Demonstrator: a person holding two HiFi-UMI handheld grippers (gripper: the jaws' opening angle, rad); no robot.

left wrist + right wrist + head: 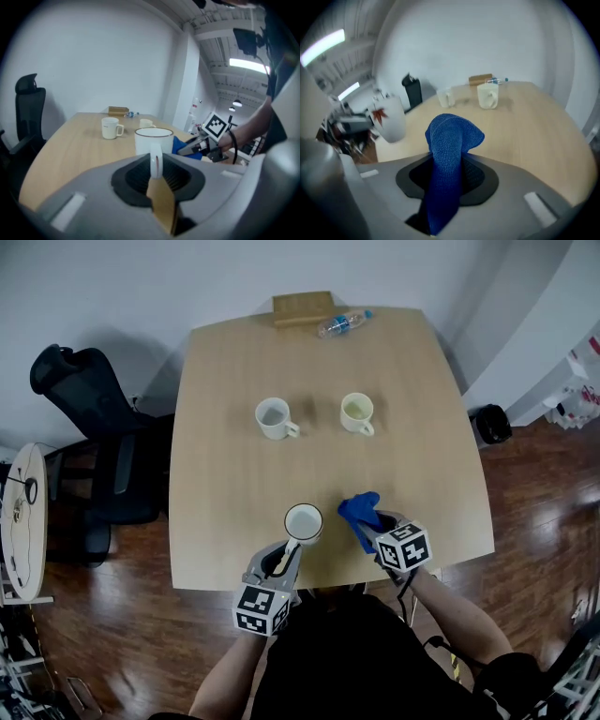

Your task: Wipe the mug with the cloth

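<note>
1. Mug [303, 522]: I judge it rigid, glazed and breakable, with enough weight to pivot when held by one point. My left gripper [289, 547] is clamped tight on the handle, the only narrow part the jaws can span. The body hangs out beyond the jaws, so I expect it to swing under any sideways push from wiping.

2. Cloth [450, 154]: soft, limp and light. My right gripper [450, 173] has its jaws pinched on a fold of it. A loose rounded end stands beyond the tips, and this is the part to wipe with.

3. Location: the mug is at the near edge of the table [234, 381], mouth up. In the right gripper view it looks tilted and clear of the top. The cloth is just to its right, with a small gap between them.

4. Pose: both forearms reach forward from my body. The left gripper points ahead and slightly down. The right points down more steeply and angles inward towards the mug.
</note>
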